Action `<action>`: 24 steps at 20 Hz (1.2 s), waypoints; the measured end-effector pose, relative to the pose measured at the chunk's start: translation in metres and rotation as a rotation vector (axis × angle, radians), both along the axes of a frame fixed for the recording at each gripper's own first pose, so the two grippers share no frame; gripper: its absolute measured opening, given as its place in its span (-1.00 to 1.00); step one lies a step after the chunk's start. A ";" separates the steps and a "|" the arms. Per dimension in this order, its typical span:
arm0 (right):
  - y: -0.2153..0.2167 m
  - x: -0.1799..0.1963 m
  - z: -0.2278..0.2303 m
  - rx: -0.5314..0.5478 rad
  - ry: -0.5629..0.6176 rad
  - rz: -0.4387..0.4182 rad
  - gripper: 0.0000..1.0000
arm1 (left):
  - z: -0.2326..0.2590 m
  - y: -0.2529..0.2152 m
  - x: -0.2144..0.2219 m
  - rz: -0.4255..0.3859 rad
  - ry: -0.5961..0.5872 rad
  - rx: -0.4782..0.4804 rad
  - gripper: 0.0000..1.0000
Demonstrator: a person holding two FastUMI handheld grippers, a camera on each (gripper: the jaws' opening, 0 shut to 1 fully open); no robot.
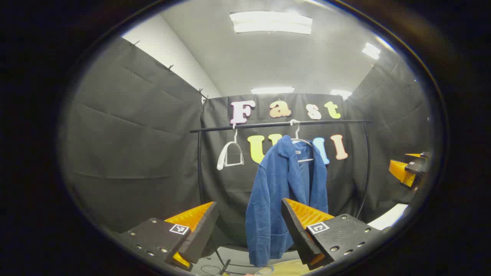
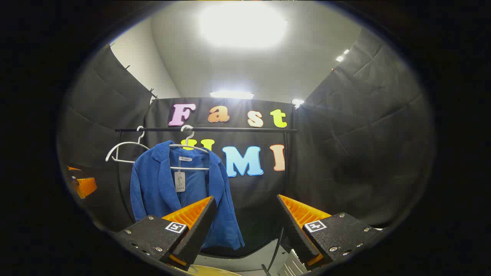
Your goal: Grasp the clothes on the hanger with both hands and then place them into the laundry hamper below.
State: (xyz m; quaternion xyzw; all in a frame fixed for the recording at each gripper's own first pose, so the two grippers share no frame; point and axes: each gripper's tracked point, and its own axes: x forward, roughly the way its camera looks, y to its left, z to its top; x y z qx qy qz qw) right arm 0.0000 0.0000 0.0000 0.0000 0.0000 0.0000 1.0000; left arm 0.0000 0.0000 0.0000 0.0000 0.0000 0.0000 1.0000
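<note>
A blue corduroy jacket (image 1: pixel 282 191) hangs on a white hanger (image 1: pixel 303 142) from a black rail (image 1: pixel 280 124). In the right gripper view the same jacket (image 2: pixel 153 188) hangs left of centre on its hanger (image 2: pixel 190 147), a paper tag at the collar. My left gripper (image 1: pixel 249 214) stands open, some way short of the jacket. My right gripper (image 2: pixel 245 209) is open too, with the jacket off to its left. Nothing sits between either pair of fingers. The right gripper (image 1: pixel 406 170) shows at the far right of the left gripper view, and the left gripper (image 2: pixel 82 184) at the far left of the right gripper view.
An empty white hanger (image 1: pixel 230 155) hangs on the rail left of the jacket, seen also as the empty hanger (image 2: pixel 122 149). The black rack frame's upright (image 2: pixel 287 168) stands right of the jacket. A pale round rim (image 1: pixel 285 268) lies low beneath the jacket.
</note>
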 end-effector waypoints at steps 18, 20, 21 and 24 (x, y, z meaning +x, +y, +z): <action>-0.014 0.020 -0.007 0.018 0.010 0.007 0.92 | 0.002 -0.019 0.008 0.014 0.008 0.010 0.90; -0.015 0.027 -0.004 0.023 0.007 0.016 0.92 | 0.007 -0.024 0.012 0.018 0.003 0.011 0.90; -0.015 0.032 -0.003 0.027 0.005 0.023 0.92 | 0.009 -0.027 0.016 0.020 0.001 0.008 1.00; -0.014 0.053 0.007 0.040 -0.011 0.049 0.91 | 0.021 -0.038 0.026 0.025 -0.013 0.002 1.00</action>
